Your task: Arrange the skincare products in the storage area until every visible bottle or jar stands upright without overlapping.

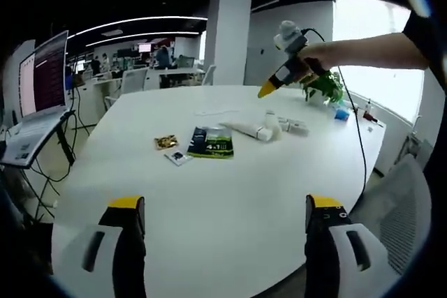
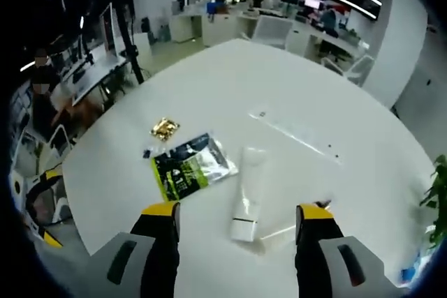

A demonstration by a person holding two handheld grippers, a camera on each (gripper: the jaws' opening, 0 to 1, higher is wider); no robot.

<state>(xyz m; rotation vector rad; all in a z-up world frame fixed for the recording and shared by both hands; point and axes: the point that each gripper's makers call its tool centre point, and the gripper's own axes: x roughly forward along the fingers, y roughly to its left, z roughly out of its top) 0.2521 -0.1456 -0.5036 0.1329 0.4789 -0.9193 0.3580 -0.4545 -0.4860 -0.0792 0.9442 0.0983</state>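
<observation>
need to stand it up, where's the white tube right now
In the right gripper view the white tube lies flat on the table, between the open right tongs, beside the green packet.

Open office – white pillar (image 1: 227,36); bright window (image 1: 374,54); curved ceiling light strips (image 1: 150,20); desks (image 2: 237,22) behind the white table (image 1: 230,200).
</observation>
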